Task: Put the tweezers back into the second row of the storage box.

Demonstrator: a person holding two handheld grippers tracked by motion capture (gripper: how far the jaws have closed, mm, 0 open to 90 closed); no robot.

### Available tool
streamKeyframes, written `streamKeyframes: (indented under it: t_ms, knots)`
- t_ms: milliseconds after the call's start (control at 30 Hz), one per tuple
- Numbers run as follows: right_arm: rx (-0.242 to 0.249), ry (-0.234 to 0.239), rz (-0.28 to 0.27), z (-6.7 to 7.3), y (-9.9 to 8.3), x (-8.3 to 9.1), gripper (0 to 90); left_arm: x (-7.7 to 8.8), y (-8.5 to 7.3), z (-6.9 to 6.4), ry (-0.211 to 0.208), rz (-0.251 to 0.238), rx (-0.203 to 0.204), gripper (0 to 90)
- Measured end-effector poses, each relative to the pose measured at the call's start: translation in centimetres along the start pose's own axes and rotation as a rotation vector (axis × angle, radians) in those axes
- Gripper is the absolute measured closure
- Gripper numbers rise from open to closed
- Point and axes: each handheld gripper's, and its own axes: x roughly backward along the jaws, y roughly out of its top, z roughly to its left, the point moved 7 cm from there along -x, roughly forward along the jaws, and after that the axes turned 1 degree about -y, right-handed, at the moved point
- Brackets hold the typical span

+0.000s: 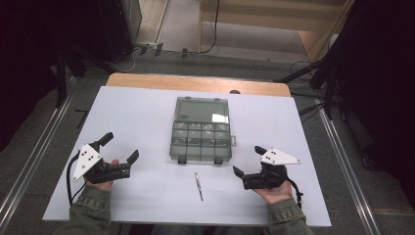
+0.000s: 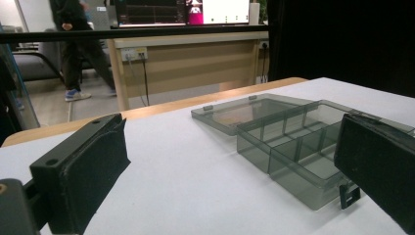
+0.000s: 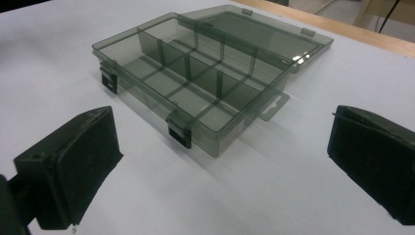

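A shallow organiser box [image 1: 201, 142] of smoky, see-through grey plastic sits near the middle of the white, matte worktop [image 1: 137, 117], its hinged lid [image 1: 203, 110] thrown fully back and lying flat behind it toward the far wooden edge. Thin upright dividers split the tray into a grid of small rectangular compartments; what lies in them is too small to tell. Two dark clip latches hang from the front wall, and a flat hang tab juts from one side. In front of the box, well apart from it, lies a thin, straight metallic tool [image 1: 198, 186], pointing roughly toward the box. The left gripper [image 1: 119, 148] rests low at the left of the worktop in a person's hand, its blocky black jaws spread wide with nothing between them; in the left gripper view their inner pads look rough and rubbery. The right gripper [image 1: 248, 160] sits at the right, also held by hand, its jaws likewise wide apart and empty. Both carry a pale three-cornered plate, and the olive sleeves [image 1: 88, 210] are ribbed at the cuffs.
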Motion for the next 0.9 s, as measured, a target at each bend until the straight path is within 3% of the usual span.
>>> streamKeyframes:
  t_ms: [533,900]
  knots:
    - [0.069,0.079,0.098,3.0,1.3,-2.7,0.0,0.0,0.0,0.0,-0.002,-0.001,0.002,0.0]
    - [0.098,0.116,0.146,4.6,1.8,-3.6,1.3,0.0,0.1,0.0,-0.006,-0.001,0.0,0.0]
